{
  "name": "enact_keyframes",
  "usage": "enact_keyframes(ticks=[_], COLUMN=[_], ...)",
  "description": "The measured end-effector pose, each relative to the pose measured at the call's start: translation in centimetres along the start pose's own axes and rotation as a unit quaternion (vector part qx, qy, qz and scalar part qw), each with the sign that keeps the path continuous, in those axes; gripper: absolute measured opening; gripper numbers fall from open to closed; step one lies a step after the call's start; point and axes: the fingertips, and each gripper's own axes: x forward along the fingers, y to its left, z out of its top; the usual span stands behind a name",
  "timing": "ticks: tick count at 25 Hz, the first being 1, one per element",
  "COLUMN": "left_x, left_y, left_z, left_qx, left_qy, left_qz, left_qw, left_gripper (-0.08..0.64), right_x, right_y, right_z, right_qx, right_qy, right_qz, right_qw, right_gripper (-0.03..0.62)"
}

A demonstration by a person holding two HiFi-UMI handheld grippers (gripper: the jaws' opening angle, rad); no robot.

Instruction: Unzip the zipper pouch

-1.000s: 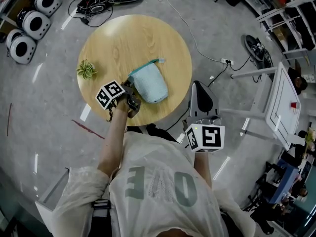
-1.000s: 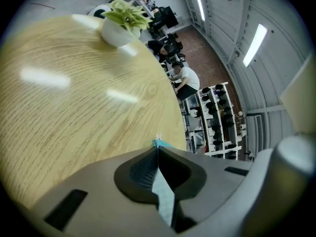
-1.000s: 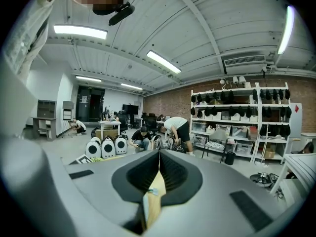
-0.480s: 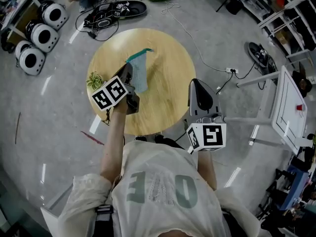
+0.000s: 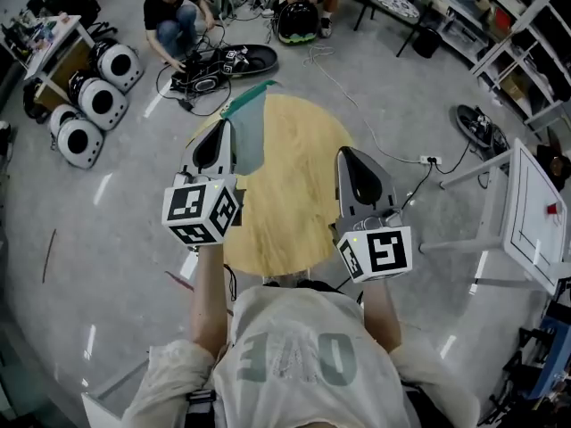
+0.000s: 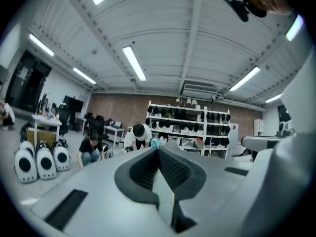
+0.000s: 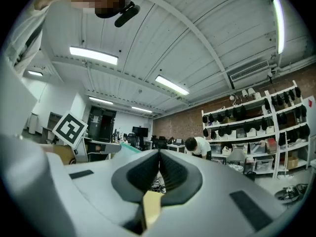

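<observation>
The light blue zipper pouch (image 5: 249, 132), with its teal zipper edge (image 5: 251, 94) on top, hangs in the air over the round wooden table (image 5: 294, 194). My left gripper (image 5: 220, 132) is shut on the pouch's near side and holds it up. In the left gripper view the jaws (image 6: 158, 149) are closed, with pale fabric in the slit and a teal bit (image 6: 156, 143) at the tip. My right gripper (image 5: 352, 154) is shut and empty, raised over the table's right side, apart from the pouch. The right gripper view shows its closed jaws (image 7: 159, 154) and the teal pouch edge (image 7: 127, 150) to the left.
A person (image 5: 175, 13) crouches on the floor beyond the table beside cables and a black case (image 5: 227, 62). White round devices (image 5: 89, 105) stand at the left. A white stand (image 5: 533, 217) and a power strip (image 5: 430, 160) with cables lie to the right.
My left gripper has lifted the pouch off the table and carried it up and away from me. The right gripper has risen a little. The head view has tilted towards the far floor.
</observation>
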Motion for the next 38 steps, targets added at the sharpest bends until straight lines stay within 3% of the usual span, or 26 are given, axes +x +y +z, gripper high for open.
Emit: enact_keyframes(ticks=[4, 9, 12, 18, 21, 22, 24, 25, 26, 27, 30, 34, 38], left_x=[-2.3, -5.2, -6.4, -7.1, -7.4, -7.5, -7.5, -7.5, -7.4, -7.3, -7.1, -6.9, -6.4], left_y=[-2.2, -3.8, -4.3, -4.6, -4.6, -4.8, -5.1, -5.3, -5.6, -5.8, -6.6, -8.0, -8.8], left_z=[3.1, 4.5, 4.9, 4.8, 5.2, 5.3, 5.4, 5.3, 5.2, 5.1, 4.8, 3.8, 3.1], left_qx=[0.095, 0.154, 0.170, 0.182, 0.185, 0.188, 0.194, 0.197, 0.199, 0.201, 0.220, 0.282, 0.303], left_qy=[-0.035, -0.068, -0.087, -0.087, -0.094, -0.096, -0.100, -0.100, -0.101, -0.101, -0.102, -0.081, -0.072], left_qz=[0.005, 0.013, 0.018, 0.020, 0.018, 0.016, 0.009, 0.006, 0.003, -0.001, -0.014, -0.029, -0.029], left_qw=[0.9948, 0.9856, 0.9815, 0.9792, 0.9781, 0.9774, 0.9758, 0.9753, 0.9749, 0.9744, 0.9702, 0.9555, 0.9499], left_gripper=[0.029, 0.029, 0.029, 0.029, 0.029, 0.029, 0.029, 0.029, 0.029, 0.029, 0.029, 0.029, 0.029], right_x=[0.6, 0.8, 0.9, 1.1, 1.7, 2.0, 2.9, 3.3, 3.7, 4.2, 5.4, 5.9, 5.9], right_y=[1.5, 3.6, 4.5, 4.8, 5.2, 5.4, 6.1, 6.4, 6.7, 7.0, 7.7, 7.8, 7.3], right_z=[0.8, 0.6, 0.1, 0.5, 1.9, 2.5, 3.8, 4.4, 5.0, 5.4, 5.8, 5.2, 4.6], right_qx=[0.009, 0.036, 0.064, 0.106, 0.147, 0.177, 0.256, 0.297, 0.336, 0.371, 0.457, 0.519, 0.568], right_qy=[-0.007, -0.004, -0.002, -0.012, -0.036, -0.044, -0.052, -0.055, -0.055, -0.054, -0.040, -0.024, -0.020], right_qz=[0.024, 0.048, 0.057, 0.077, 0.102, 0.120, 0.170, 0.197, 0.224, 0.247, 0.291, 0.310, 0.313], right_qw=[1.000, 0.998, 0.996, 0.991, 0.983, 0.976, 0.950, 0.933, 0.913, 0.893, 0.840, 0.796, 0.761], right_gripper=[0.029, 0.029, 0.029, 0.029, 0.029, 0.031, 0.035, 0.059, 0.144, 0.176, 0.173, 0.133, 0.113])
